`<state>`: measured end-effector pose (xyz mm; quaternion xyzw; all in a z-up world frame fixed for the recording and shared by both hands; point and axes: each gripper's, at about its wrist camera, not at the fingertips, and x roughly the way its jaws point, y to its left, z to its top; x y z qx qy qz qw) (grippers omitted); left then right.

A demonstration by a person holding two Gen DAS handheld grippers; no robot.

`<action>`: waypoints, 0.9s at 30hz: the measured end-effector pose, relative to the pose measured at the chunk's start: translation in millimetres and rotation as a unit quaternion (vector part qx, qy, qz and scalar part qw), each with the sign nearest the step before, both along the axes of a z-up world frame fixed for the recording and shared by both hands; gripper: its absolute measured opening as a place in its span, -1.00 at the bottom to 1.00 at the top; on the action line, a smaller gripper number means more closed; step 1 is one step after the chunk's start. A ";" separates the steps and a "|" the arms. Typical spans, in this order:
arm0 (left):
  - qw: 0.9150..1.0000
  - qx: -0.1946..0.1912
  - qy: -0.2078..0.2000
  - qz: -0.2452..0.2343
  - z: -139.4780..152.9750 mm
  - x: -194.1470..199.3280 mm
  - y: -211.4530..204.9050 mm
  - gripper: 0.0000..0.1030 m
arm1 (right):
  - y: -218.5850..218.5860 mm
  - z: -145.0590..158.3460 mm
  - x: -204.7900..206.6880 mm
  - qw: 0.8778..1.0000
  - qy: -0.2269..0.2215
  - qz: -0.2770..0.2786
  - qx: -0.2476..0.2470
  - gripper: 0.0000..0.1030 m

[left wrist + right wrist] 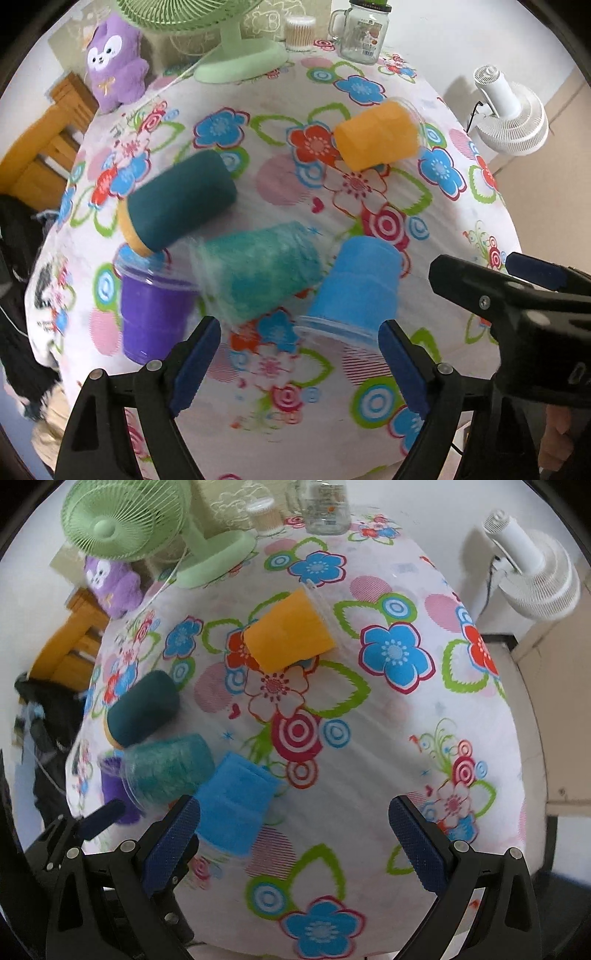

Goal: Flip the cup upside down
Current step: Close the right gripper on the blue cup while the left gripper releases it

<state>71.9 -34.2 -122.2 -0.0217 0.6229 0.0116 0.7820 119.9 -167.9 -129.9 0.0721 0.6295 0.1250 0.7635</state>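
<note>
Progress check: blue cup (354, 284) already mouth-down on counter (388, 738), purple cup (155, 314) upright at 9 o'clock. Teal cup (258, 269), dark green cup (181, 199), orange cup (376, 134) lying sideways, left to do. Left tongs (299, 365) and right tongs (295, 834) both wide open, empty.

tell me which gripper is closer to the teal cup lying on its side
Left. The left gripper hangs open just short of the teal cup, which lies straight ahead between its fingers. The right gripper is open farther right, with the blue cup between it and the teal one.
</note>
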 end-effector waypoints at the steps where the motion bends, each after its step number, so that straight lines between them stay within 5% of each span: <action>1: 1.000 -0.001 0.001 -0.005 1.8 1.4 3.7 0.73 | 1.8 -0.5 0.2 1.000 0.006 -0.015 0.008 1.00; 5: 1.000 0.009 -0.007 -0.025 11.1 7.2 18.2 0.73 | 11.1 -9.4 2.5 0.997 0.037 -0.063 0.040 0.91; 19: 0.996 0.010 0.011 -0.090 -10.1 41.0 46.8 0.73 | 27.9 -63.7 11.3 0.977 0.123 -0.173 0.029 0.52; 27: 0.994 0.001 0.021 -0.104 -22.8 51.7 51.8 0.73 | 35.3 -80.4 15.0 0.977 0.138 -0.164 -0.010 0.15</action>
